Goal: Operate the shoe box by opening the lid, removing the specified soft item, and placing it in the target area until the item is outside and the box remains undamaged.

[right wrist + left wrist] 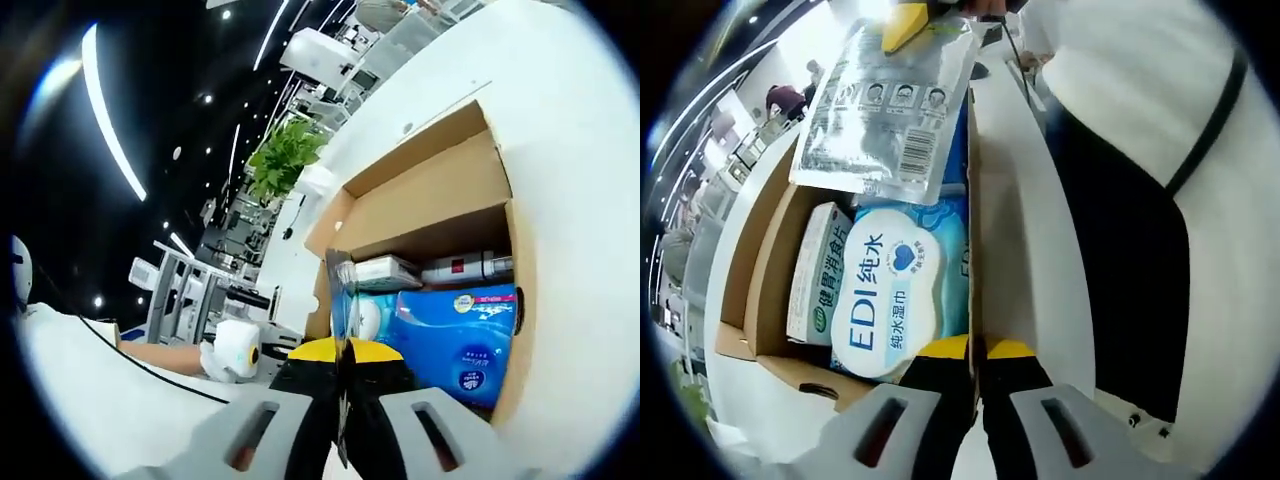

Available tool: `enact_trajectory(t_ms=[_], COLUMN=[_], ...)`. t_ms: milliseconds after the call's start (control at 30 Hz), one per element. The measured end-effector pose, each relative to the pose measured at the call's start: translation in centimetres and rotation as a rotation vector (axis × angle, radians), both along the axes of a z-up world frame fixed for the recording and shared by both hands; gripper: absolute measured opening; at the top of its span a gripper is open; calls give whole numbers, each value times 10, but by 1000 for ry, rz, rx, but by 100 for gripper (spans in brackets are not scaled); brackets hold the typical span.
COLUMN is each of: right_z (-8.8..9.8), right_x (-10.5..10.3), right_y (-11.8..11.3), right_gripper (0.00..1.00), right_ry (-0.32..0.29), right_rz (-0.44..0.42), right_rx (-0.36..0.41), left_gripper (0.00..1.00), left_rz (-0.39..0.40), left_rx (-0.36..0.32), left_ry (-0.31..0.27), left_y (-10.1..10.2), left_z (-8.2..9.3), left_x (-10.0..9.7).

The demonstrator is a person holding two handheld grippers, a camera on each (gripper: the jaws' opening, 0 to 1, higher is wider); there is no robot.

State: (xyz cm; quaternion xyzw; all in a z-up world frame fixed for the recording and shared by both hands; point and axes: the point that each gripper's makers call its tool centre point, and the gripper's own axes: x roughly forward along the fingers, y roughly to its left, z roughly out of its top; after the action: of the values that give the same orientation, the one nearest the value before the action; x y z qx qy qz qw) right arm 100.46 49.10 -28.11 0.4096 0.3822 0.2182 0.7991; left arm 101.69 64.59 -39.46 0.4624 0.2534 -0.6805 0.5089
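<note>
The shoe box [755, 290] lies open, its brown cardboard inside showing and its white lid [1015, 220] folded out to the right. My left gripper [976, 350] is shut on the box's side wall, one yellow tip on each side of it. A silver foil pouch [885, 120] hangs above the box's far end, held at its top by my right gripper [905, 25]. In the right gripper view, my right gripper [345, 352] is shut on the pouch's thin edge [340, 285], above the box [430, 195].
A blue and white EDI wipes pack [890, 290] and a green and white carton [820, 275] lie in the box. The box stands on a white table [560, 100]. A person's torso [1140, 200] stands close beside the lid. A gloved hand [235, 360] and a plant [285, 160] lie beyond.
</note>
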Motion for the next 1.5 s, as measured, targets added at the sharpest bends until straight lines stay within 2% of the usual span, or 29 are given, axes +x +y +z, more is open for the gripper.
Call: enact_trajectory(t_ms=[100,167,233,367,400,500,633,733,1000,1067,1167,1333,1500], right_z=[4,9,12,15,12,8,7,12,12,11,13,25,31], right_x=[9,14,15,10,6,4,4,3,-9,-14,-23,-35,-44], right_y=[5,7,6,8,7,2,-3,-8,-31,-37,-61,-88,-83], right_gripper=[0,0,0,0,0,0,0,0,0,0,0,0,0], right_ry=[6,-15,-20,-23,-21,-13,6,-13,6,-2,3,1,-3], right_rz=[6,32,32,78,102,107,80,102,43,45,12,-41,-35], right_rx=[37,34,17,10,-18,-66,-77,-135,-142,-167,-220,-211,-185], left_gripper=[2,2,3,2,2,1,2,2,2,2,2,2,2], left_rz=[1,-8,-90,-12,-1,-37,-10,-3,-6,-8,-5,-11,-8], left_rx=[-6,-21,-23,-10,-14,-32,-27,-28,-26,-30,-28,-24,-27], left_ry=[-10,-40,-83,7,12,-26,-22,-23,-27,-33,-29,-21,-23], left_y=[0,1,2,-1,-2,0,0,0,-1,-1,-1,0,0], left_z=[-1,-2,-1,2,2,0,0,-1,0,0,0,-1,-3], left_x=[0,0,-1,-1,0,-1,0,0,-1,-1,-1,-1,0])
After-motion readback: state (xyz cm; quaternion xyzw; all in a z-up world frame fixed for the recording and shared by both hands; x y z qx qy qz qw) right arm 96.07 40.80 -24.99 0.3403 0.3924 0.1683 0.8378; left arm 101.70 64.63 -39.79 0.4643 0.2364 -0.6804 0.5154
